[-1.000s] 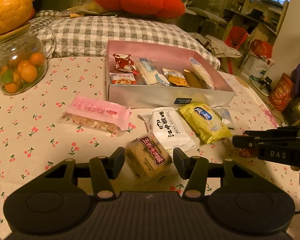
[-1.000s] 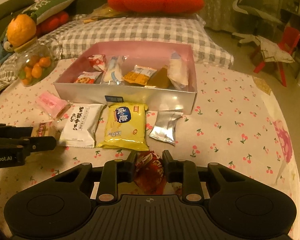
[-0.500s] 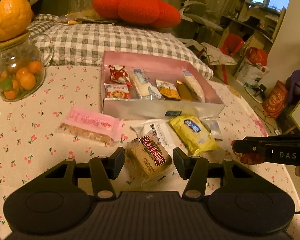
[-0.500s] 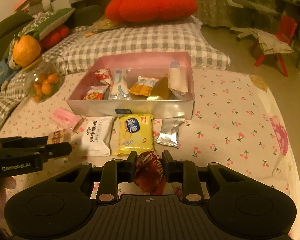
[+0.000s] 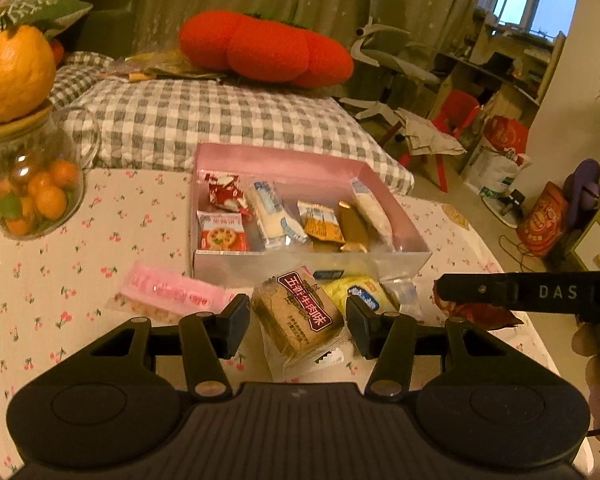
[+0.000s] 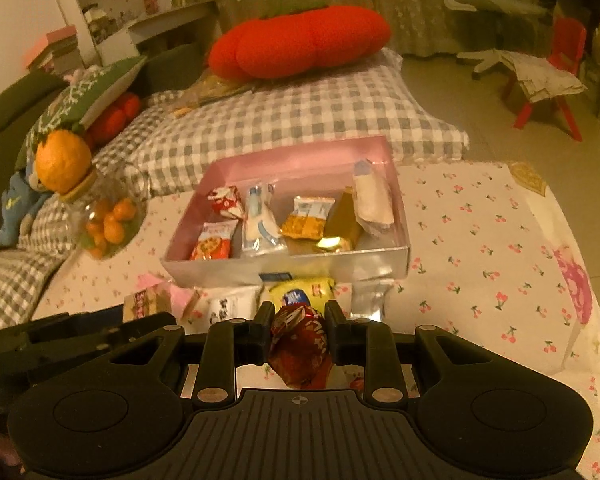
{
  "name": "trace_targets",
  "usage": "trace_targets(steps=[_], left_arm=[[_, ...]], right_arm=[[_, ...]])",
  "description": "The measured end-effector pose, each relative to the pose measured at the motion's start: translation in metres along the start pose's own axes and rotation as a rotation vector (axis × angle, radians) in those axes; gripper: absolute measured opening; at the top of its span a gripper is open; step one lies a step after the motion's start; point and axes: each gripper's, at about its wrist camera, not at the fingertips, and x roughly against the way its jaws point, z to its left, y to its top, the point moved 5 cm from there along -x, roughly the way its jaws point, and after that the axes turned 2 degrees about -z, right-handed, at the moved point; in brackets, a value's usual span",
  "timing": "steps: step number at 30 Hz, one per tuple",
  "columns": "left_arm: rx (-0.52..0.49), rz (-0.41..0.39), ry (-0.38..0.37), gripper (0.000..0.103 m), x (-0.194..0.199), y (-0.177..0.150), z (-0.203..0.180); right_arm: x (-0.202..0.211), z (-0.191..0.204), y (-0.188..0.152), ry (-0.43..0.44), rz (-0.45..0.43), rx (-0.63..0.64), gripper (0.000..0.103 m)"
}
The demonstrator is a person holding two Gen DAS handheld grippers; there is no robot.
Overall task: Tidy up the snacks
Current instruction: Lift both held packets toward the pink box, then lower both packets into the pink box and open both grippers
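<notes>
Box (image 5: 312,258) lies straight ahead of both grippers; left fingers (image 5: 236,322) clamp the brown snack (image 5: 300,316), right fingers (image 6: 262,330) the red packet (image 6: 300,346), equally near.

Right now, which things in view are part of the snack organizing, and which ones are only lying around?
Part of the job:
- brown snack packet, held in the left gripper
- red snack packet, held in the right gripper
- pink box with snacks inside
- yellow packet, white packet, pink packet, silver packet on the tablecloth

Only lying around:
- glass jar of oranges
- red cushion
- checked pillow
</notes>
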Motion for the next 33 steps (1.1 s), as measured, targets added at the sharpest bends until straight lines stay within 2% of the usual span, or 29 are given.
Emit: trace_targets(steps=[5,12,23,33], left_arm=[[-0.034,-0.005,0.007,0.049,-0.011,0.012,-0.003],[-0.019,0.0,0.005,0.049,-0.041,0.035,-0.004],[-0.02,0.025,0.011,0.049,-0.096,0.056,-0.01],[-0.072,0.04,0.028,0.049,-0.129,0.067,-0.019]], right_arm=[[-0.009,-0.006,0.015,0.025,-0.007,-0.052,0.026],[-0.032,-0.016,0.048,0.038,-0.01,-0.107,0.026],[-0.079,-0.018,0.092,-0.004,-0.038,-0.003,0.026],[-0.13,-0.034,0.108,-0.01,-0.021,-0.029,0.026]])
